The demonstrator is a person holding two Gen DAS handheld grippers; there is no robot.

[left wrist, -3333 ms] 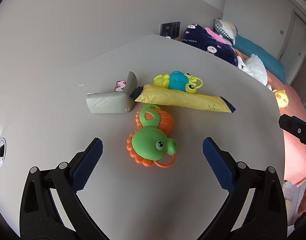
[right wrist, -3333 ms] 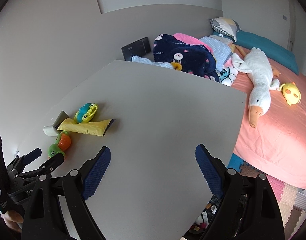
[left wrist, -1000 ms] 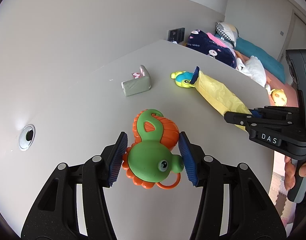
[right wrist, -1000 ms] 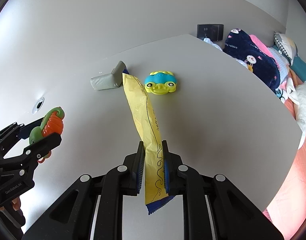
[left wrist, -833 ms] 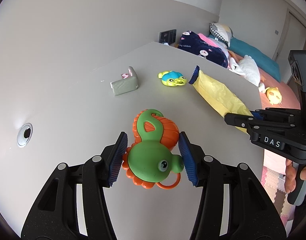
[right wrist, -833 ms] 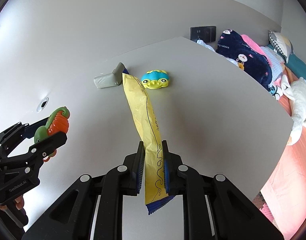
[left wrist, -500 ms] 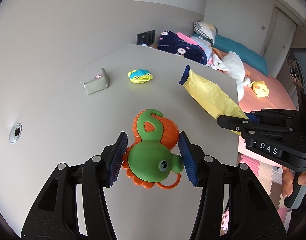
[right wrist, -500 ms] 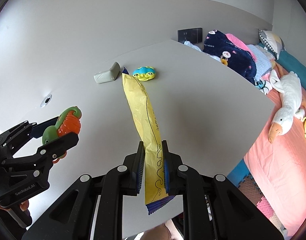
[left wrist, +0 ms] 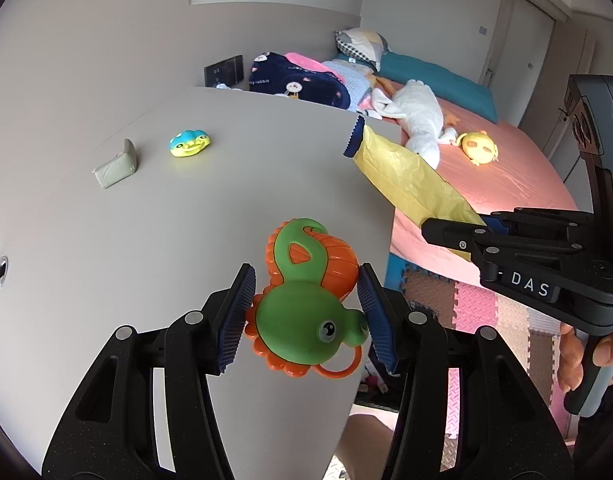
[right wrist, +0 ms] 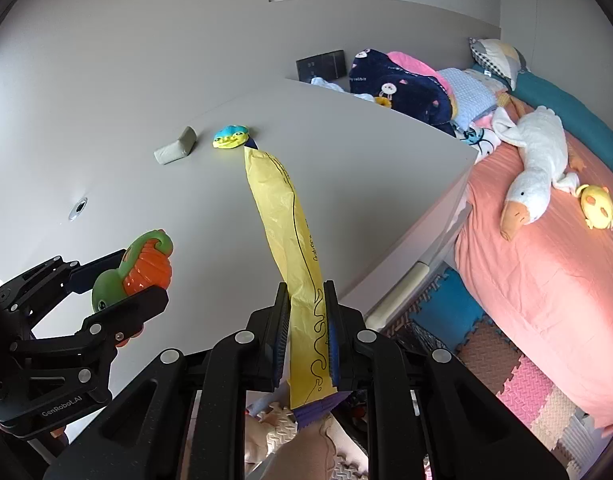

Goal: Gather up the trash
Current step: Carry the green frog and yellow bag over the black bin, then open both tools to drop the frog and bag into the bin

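The left gripper (left wrist: 304, 316) clamps a green-and-orange toy (left wrist: 306, 304) between its pads while the right gripper (right wrist: 306, 336) pinches a long yellow wrapper (right wrist: 290, 240) above the table (left wrist: 166, 220).

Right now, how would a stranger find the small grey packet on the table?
Look at the grey table, toward its far corner by the wall. Two small things lie there side by side: a blue-and-yellow toy and the grey packet. The packet is the dull, boxy one with one end folded up.
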